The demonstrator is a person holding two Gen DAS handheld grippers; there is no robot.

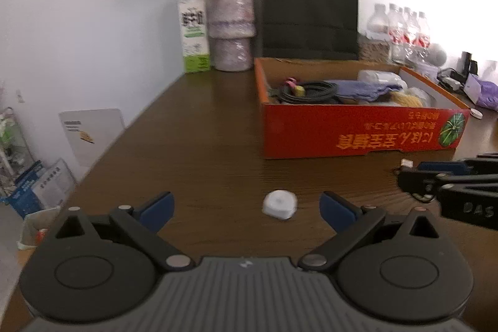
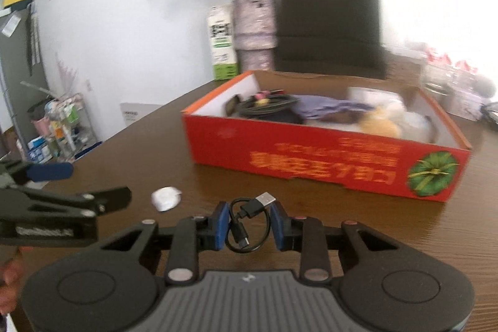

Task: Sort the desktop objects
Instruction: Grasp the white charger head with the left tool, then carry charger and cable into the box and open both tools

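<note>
- Right tool [image 2: 248, 223] is clamped on a coiled black USB cable [image 2: 247, 223] above the table [image 2: 404, 238]
- Left tool [image 1: 247, 209] stands apart, a white charger [image 1: 279, 204] on the table between its fingers
- Red box [image 2: 326, 164] sits beyond

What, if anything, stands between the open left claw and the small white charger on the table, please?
Nothing visible does. The left claw is open, and only bare table lies before the white charger, which sits just ahead, nearer its right finger.

Coiled black USB cable [image 2: 247, 226], white charger [image 1: 279, 204], red box [image 1: 358, 133].
</note>
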